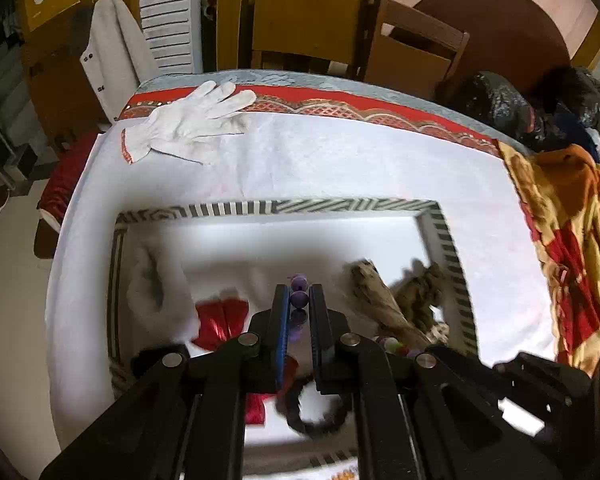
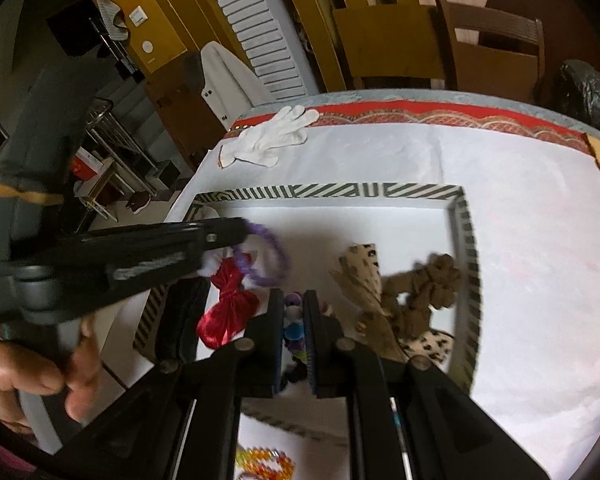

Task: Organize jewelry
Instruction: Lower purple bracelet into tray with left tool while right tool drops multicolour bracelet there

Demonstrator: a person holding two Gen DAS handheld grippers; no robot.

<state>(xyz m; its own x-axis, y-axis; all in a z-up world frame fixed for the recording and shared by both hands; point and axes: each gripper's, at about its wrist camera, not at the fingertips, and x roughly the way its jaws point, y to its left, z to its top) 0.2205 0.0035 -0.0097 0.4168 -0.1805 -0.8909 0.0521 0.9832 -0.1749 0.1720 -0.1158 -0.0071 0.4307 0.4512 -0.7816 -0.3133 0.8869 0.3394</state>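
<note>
Left wrist view: the left gripper [image 1: 299,300] has its fingers clamped on a purple bead bracelet [image 1: 299,293], beads pinched near the tips; the right wrist view shows the loop [image 2: 266,258] hanging free below them over the tray. Right gripper [image 2: 293,308] fingers are likewise shut on a multicoloured bead string [image 2: 293,318], purple, grey and blue beads showing in the gap. Both pieces are held above the striped-rim tray [image 1: 340,205], probably so they can be laid down apart without tangling. Inside the tray: a red bow [image 2: 228,312] directly under the purple loop, a leopard-print scrunchie [image 2: 364,276], a brown scrunchie [image 2: 432,280], and a dark band [image 1: 316,412] near the left gripper's base. Free white floor remains toward the tray's far side; the bow and scrunchies crowd the near half and would get in the way of a straight drop. Outside the tray, an orange bead bracelet [image 2: 266,460] lies on the white surface [image 1: 340,160] and is not yet sorted. A white glove [image 1: 188,120] rests at the far edge and a patterned cloth [image 1: 560,248] lies to the right, both clear of the work. Motion blur on the tray contents; fine detail is uncertain.
</note>
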